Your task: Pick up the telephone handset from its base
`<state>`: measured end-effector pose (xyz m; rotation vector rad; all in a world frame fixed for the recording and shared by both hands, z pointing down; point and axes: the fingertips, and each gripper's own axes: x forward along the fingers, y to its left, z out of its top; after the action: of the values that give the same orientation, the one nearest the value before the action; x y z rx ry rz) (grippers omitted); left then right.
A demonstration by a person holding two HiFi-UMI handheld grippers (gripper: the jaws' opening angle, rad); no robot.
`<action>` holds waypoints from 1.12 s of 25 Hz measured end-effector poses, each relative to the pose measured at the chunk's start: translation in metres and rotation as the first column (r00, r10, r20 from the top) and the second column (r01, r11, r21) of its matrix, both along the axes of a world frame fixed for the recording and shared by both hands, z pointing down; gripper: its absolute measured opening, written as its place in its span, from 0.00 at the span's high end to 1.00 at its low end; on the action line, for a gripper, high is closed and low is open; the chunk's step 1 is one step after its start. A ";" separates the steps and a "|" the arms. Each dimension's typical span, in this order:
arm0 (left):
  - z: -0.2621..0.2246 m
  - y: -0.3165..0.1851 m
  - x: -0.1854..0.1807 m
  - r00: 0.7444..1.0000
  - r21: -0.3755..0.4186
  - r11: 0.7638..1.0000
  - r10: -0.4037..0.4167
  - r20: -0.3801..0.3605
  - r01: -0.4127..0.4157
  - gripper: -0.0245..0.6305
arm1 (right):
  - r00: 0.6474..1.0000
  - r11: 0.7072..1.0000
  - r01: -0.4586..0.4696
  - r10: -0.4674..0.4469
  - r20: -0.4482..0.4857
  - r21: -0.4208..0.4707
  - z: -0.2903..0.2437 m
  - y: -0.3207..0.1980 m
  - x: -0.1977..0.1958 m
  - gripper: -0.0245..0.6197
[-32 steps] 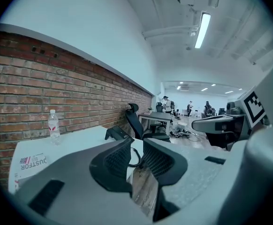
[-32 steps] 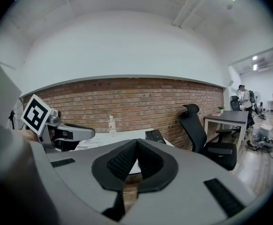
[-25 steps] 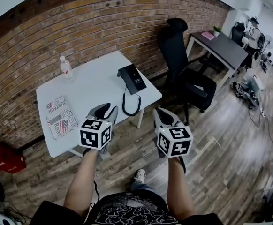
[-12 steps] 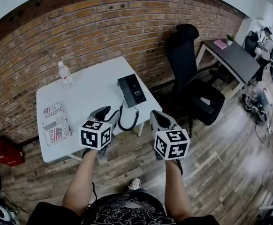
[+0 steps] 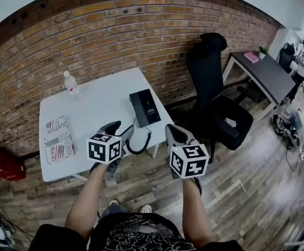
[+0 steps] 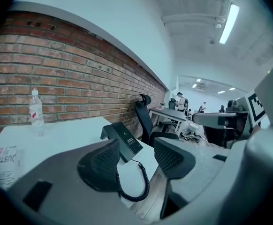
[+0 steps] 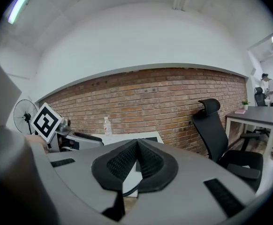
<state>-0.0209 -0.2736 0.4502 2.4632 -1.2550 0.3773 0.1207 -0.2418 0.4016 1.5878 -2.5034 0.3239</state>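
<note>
Brick wall (image 5: 120, 30), wood floor (image 5: 256, 182), black office chair (image 5: 214, 95).

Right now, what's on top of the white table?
A black telephone with coiled cord, a water bottle and a newspaper. The left gripper, jaws opening and empty, hides part of the near edge.

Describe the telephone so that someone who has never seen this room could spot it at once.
Find the white table against the brick wall. The telephone lies near its right edge, on the side of the chair. It is the only black thing there, with a coiled cord looping off the near edge; the clear bottle and newspaper lie to the left.
</note>
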 end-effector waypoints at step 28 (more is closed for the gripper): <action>0.116 -0.133 0.006 0.938 -0.336 0.930 0.028 -0.345 -0.151 0.63 | 0.995 0.997 -0.007 -0.001 -0.102 -0.075 0.032 -0.116 -0.022 0.96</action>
<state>-0.0148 -0.4064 0.5658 2.1601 -0.8473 0.1779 0.0991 -0.3576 0.4334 1.5392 -2.3846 0.3248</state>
